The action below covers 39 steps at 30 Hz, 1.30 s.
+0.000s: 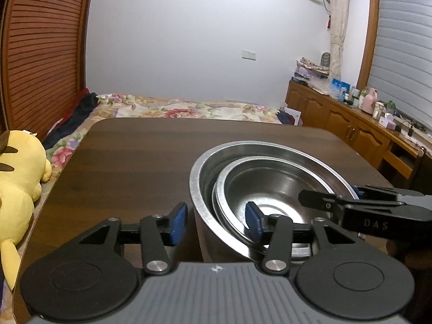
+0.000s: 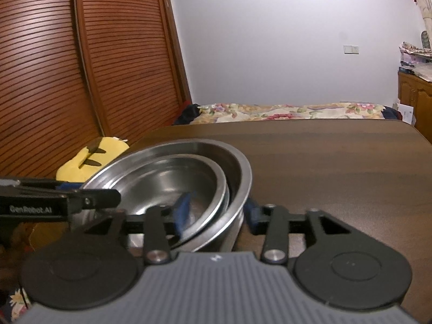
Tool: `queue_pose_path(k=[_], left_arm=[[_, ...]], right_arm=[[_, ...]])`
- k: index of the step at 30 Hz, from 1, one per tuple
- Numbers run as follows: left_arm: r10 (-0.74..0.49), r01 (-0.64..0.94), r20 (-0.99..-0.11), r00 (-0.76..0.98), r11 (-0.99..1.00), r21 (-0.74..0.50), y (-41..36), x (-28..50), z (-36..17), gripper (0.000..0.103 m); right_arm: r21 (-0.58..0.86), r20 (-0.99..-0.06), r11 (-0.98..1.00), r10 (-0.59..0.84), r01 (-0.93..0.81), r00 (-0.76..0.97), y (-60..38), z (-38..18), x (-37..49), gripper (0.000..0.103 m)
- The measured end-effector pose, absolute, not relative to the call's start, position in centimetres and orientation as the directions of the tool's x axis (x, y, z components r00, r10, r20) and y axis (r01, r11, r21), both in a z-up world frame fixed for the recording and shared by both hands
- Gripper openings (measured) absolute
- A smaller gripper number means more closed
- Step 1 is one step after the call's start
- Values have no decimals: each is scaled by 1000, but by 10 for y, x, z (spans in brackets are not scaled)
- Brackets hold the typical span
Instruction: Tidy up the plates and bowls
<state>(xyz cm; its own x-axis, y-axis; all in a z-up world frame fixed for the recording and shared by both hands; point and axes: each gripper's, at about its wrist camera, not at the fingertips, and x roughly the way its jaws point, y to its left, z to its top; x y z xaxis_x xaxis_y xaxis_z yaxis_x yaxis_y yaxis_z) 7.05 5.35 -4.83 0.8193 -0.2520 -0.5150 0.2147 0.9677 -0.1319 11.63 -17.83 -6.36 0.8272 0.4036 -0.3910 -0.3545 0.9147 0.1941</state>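
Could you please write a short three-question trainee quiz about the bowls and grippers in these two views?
1. True or false: the smaller steel bowl sits inside the larger steel bowl.
2. Multiple choice: the left gripper is placed with its fingers A) both inside the bowls, B) on either side of the bowl rims, C) flat on the table.
3. Short answer: what yellow thing lies beside the table?

Key
1. True.
2. B: open, one finger outside the rims and one inside. The right gripper is placed likewise on the opposite side.
3. A yellow plush toy.
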Motion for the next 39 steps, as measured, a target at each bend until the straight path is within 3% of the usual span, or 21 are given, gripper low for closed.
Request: queue_pose_path(k=[9, 17, 22, 39], left_arm=[[-212, 177, -505, 837, 977, -116, 61, 73, -44, 76], [-189, 169, -470, 862, 982, -86, 56, 65, -26, 91], [-170, 161, -453, 875, 985, -59, 46, 60, -15, 103], [-96, 101, -435, 895, 995, -11, 18, 44, -5, 103]], right_arm=[[182, -374, 923, 385, -340, 844, -184, -60, 110, 66], [163, -333, 934, 355, -318, 873, -196, -39, 100, 84], [151, -307, 940, 340, -307, 889, -205, -27, 92, 101], [120, -298, 981, 182, -152, 937, -228, -14, 65, 103]])
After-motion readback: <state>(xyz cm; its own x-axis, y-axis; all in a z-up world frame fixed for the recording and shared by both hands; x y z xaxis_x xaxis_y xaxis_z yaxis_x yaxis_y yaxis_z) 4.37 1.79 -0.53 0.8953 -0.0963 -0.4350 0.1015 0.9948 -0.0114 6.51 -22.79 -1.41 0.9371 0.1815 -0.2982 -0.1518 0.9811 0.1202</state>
